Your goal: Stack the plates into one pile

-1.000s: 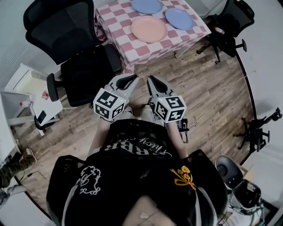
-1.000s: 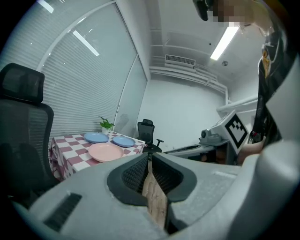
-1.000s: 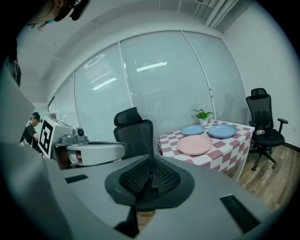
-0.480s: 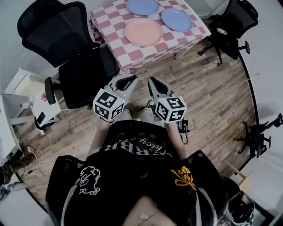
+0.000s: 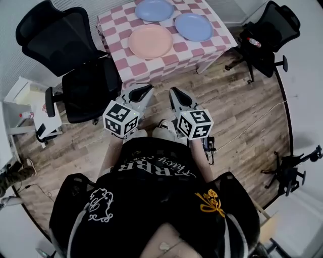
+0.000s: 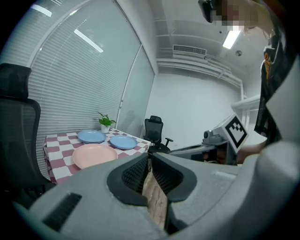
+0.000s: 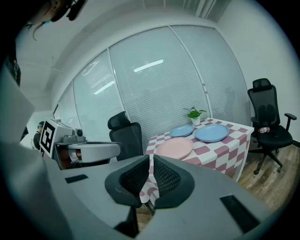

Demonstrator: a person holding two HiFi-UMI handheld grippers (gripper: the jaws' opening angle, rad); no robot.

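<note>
Black top on the person [image 5: 151, 201] fills the bottom of the head view, and both arms are held out in front at about the same height. The left gripper [image 5: 145, 89] has its jaws pressed together with nothing between them; in its own view [image 6: 150, 158] you only see floor through the slit. It's the same for the right gripper [image 5: 174, 92], whose pads meet and hold nothing [image 7: 151, 161]. The two marker cubes sit side by side, just apart.

Under the grippers is plank-pattern wood floor [image 5: 237, 106]. Slightly further out on the left there's a black mesh office chair [image 5: 75, 60], pulled up beside the corner of the table. The table [image 5: 120, 50] has a pink-and-white checked cloth hanging over its edge.

All three plates are lying flat on that cloth, each on its own spot, so there's no pile yet. The pink plate [image 5: 150, 41] is closest to the person. The blue plate on the right [image 5: 194, 26] is just beside it, and the other blue plate [image 5: 154, 9] is further back. A small potted plant [image 7: 194, 114] stands at the far end of the table by the blinds. A second black office chair [image 5: 265, 35] is off to the right of the table, with what looks like a small bottle [image 5: 254, 43] lying on the seat.
</note>
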